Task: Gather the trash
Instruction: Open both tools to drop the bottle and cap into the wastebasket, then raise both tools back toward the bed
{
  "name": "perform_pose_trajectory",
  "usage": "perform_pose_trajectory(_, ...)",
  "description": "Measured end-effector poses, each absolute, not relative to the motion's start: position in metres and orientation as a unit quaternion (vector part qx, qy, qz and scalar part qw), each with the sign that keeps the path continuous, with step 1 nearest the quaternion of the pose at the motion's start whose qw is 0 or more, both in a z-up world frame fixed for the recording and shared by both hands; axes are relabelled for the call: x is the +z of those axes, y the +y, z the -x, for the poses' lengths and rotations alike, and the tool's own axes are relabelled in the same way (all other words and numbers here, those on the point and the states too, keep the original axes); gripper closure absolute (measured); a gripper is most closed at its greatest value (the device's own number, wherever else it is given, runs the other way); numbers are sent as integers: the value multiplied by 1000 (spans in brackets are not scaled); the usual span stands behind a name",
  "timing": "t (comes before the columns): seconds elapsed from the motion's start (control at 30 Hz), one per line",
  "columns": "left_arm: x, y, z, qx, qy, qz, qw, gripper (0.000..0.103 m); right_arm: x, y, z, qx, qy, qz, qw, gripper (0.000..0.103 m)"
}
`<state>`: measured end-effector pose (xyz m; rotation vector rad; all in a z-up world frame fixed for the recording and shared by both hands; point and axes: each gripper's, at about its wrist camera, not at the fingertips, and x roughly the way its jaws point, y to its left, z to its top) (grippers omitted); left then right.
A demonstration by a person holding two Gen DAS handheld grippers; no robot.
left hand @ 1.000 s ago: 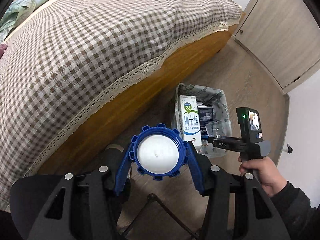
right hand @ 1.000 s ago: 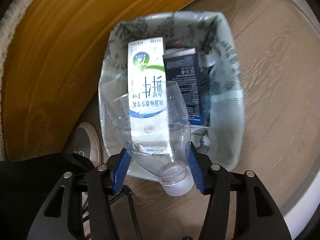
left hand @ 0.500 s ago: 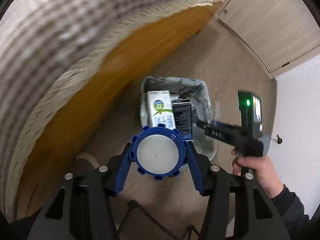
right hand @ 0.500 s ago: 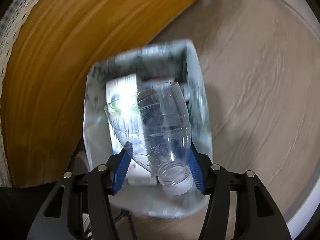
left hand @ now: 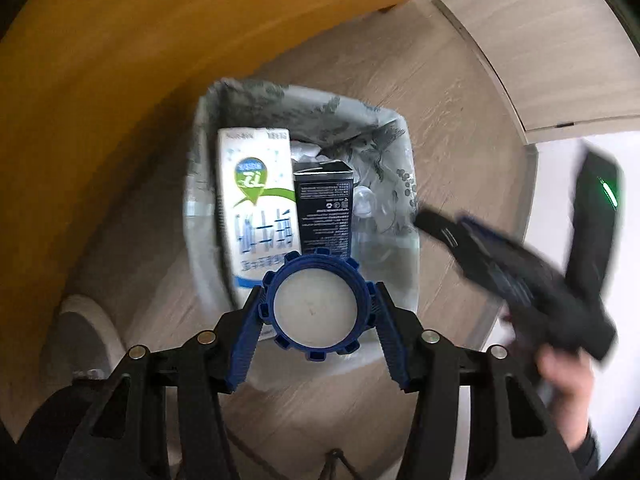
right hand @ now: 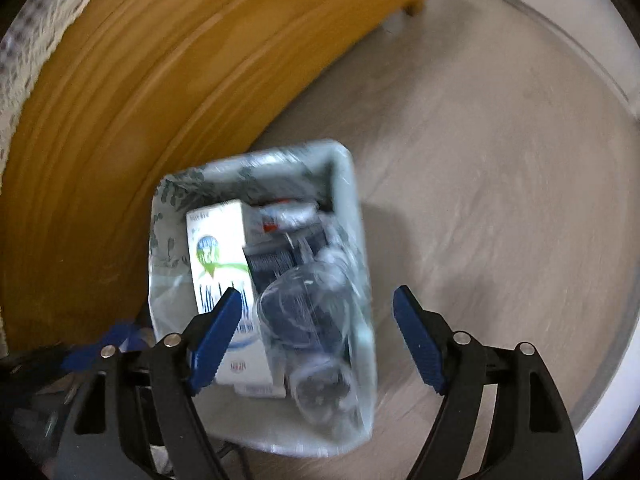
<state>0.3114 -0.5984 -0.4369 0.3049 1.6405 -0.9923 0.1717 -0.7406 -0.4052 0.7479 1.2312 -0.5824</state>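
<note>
A small bin lined with a leaf-print bag (left hand: 344, 112) (right hand: 344, 184) stands on the floor beside the bed frame. In it are a white milk carton (left hand: 256, 200) (right hand: 218, 248), a dark box (left hand: 326, 208) and a clear plastic bottle (right hand: 316, 320). My left gripper (left hand: 316, 312) is shut on a blue cap with a white centre (left hand: 315, 308), held over the bin's near edge. My right gripper (right hand: 318, 312) is open and empty above the bin, with the bottle lying below it. It also shows blurred at the right of the left wrist view (left hand: 428, 220).
The orange wooden bed frame (left hand: 120, 80) (right hand: 140, 100) curves along the left of the bin. A light wood cabinet door (left hand: 540, 48) stands at the upper right. A grey shoe (left hand: 80, 340) is on the floor at lower left. Wood floor (right hand: 500, 200) lies right of the bin.
My right gripper has opened and let go of the clear bottle, which has dropped into the bin. My left gripper has moved in over the bin with the blue cap.
</note>
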Motion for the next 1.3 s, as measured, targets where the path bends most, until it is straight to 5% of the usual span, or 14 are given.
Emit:
perform_pose_trajectory(0.33, -498, -612, -283, -403, 731, -136, 534, 49, -392, -699, -110, -270, 574, -357, 685, 28)
perform_pose_trajectory(0.37, -503, -611, -281, -398, 730, -139, 538, 43, -397, -697, -111, -271, 581, -357, 680, 28)
perform_pose_trajectory(0.43, -509, -607, -279, -397, 724, -141, 546, 8, -401, -695, -112, -269, 587, -360, 674, 28)
perform_pose_trajectory(0.8, -491, -585, -313, -376, 724, -130, 564, 7, -403, -670, -129, -242, 614, -336, 672, 28)
perform_pose_trajectory(1.3, -376, -548, -301, -413, 612, -213, 640, 7, -360, -669, -123, -290, 611, -316, 666, 28)
